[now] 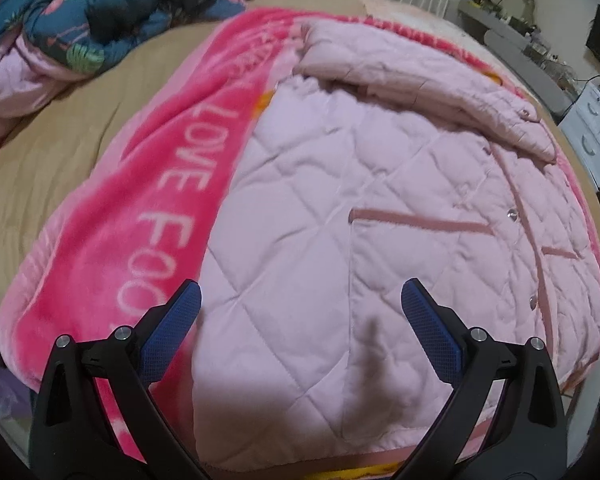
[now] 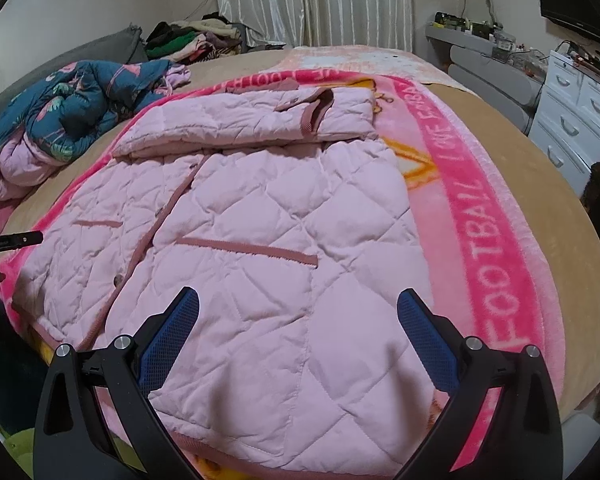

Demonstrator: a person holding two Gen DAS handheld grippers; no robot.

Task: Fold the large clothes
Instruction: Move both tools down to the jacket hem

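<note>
A pale pink quilted jacket [image 1: 360, 220] lies flat, front up, on a bright pink blanket [image 1: 172, 184] on the bed. Both sleeves are folded across its upper part [image 2: 260, 120]. Its snap placket and darker pink pocket trims show. My left gripper [image 1: 300, 300] is open and empty, hovering over the jacket's lower left hem. My right gripper [image 2: 298, 304] is open and empty over the jacket [image 2: 260, 240] near its lower right hem. The blanket also shows in the right wrist view [image 2: 488, 232]. The left gripper's edge [image 2: 12, 240] shows at far left.
A crumpled dark blue patterned duvet [image 2: 80, 96] lies at the bed's far left, also in the left wrist view [image 1: 100, 12]. A clothes pile [image 2: 192, 38] sits at the back by the curtains. White drawers [image 2: 572, 112] and a cluttered shelf [image 2: 480, 28] stand on the right.
</note>
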